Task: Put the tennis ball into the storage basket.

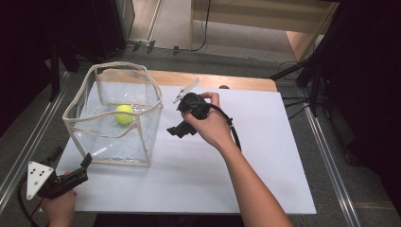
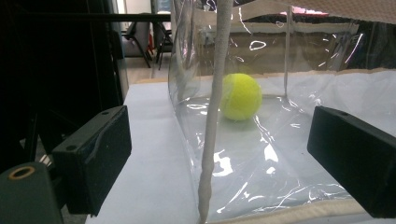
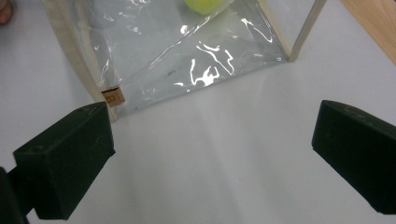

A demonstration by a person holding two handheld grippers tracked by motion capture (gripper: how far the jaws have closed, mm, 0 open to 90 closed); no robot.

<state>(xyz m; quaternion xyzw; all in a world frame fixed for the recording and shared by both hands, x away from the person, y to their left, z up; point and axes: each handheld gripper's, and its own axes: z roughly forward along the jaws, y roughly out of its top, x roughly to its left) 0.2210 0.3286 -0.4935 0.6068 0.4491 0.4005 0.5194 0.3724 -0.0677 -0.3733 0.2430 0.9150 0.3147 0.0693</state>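
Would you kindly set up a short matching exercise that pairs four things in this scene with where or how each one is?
Things:
1. tennis ball
2. clear bag
3. left gripper
4. right gripper

Places or states:
A. open, held above the white table to the right of the bag
B. stands upright with its top open
C. lies inside on the bottom
D. open, low at the near left corner of the bag

Pairs: 1-C, 2-B, 3-D, 4-A
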